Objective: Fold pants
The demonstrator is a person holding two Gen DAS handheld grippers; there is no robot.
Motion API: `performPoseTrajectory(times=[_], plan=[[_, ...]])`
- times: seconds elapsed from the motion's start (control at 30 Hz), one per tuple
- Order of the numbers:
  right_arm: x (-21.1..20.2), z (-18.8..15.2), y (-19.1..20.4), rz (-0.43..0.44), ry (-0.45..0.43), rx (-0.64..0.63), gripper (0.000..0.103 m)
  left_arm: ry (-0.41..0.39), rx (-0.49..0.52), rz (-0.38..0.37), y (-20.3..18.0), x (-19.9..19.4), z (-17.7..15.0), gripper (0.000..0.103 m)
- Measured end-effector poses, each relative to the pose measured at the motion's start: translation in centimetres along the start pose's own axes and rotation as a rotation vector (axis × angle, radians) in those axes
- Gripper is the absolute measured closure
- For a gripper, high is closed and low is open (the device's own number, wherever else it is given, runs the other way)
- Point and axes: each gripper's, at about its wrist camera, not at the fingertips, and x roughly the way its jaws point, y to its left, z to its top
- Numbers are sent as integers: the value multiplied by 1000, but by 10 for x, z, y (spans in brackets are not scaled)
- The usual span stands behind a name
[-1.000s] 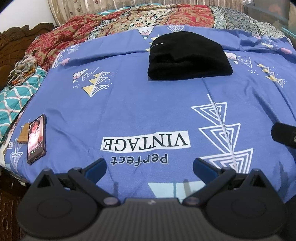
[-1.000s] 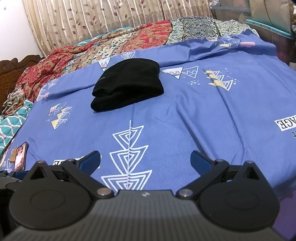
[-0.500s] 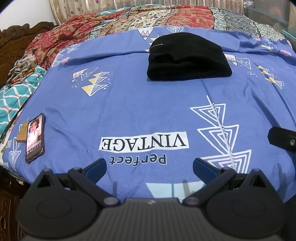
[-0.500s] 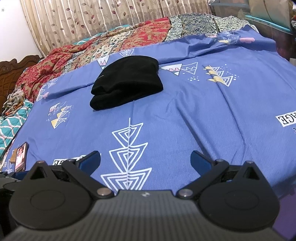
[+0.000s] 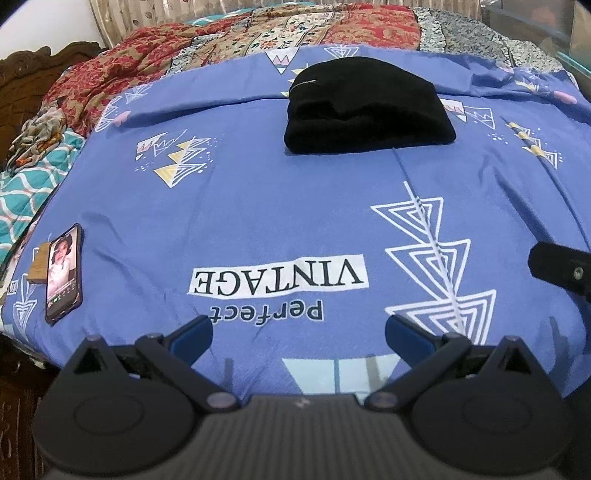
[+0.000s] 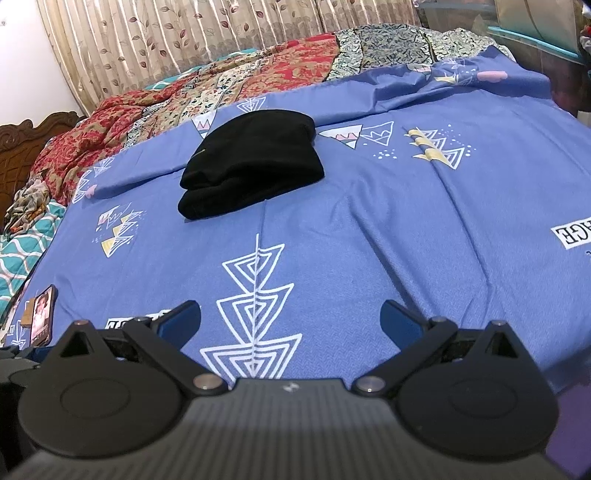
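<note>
Both claws [image 5: 298, 334] [image 6: 290, 320] (spread) well short of folded pants [image 5: 367, 107] [image 6: 251, 164]

blue printed bedsheet [image 5: 258, 206] covered bed | phone [image 5: 63, 272] lay screen-up at its left edge | patterned quilt [image 5: 332, 26] lay beyond | curtain [image 6: 184, 40] hung behind

a bed [image 5: 258, 206] fills the room, spread with a blue printed sheet [image 6: 369, 229] and a red patterned quilt [image 6: 122, 122] at its far edge. beige leaf-print curtains [image 6: 184, 40] hang behind, beside a white wall [image 6: 29, 74] and carved dark wooden headboard [image 6: 22, 140].
</note>
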Motion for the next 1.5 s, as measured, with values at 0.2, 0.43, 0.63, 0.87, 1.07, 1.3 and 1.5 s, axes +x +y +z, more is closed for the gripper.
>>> performPoseTrajectory(times=[0.2,0.43,0.63,0.87,1.07,1.3,1.5], plan=[[0,0,0,0,1,2,0,-7,0,65,2,0,1,0],[0,0,0,2,2,4,0,-15,10,106,5,1,2,0],[-2,1,-1,1,-8,5,0,6,6,94,5,4,2,0],[-1,1,-1,2,-4,4,0,45,12,57,3,8,0,0],[-1,1,-1,2,-3,4,0,41,13,42,1,6,0,0],[0,1,-2,3,-2,5,0,48,19,37,-1,7,1,0],[0,1,-3,3,-2,5,0,56,22,33,-1,8,1,0]])
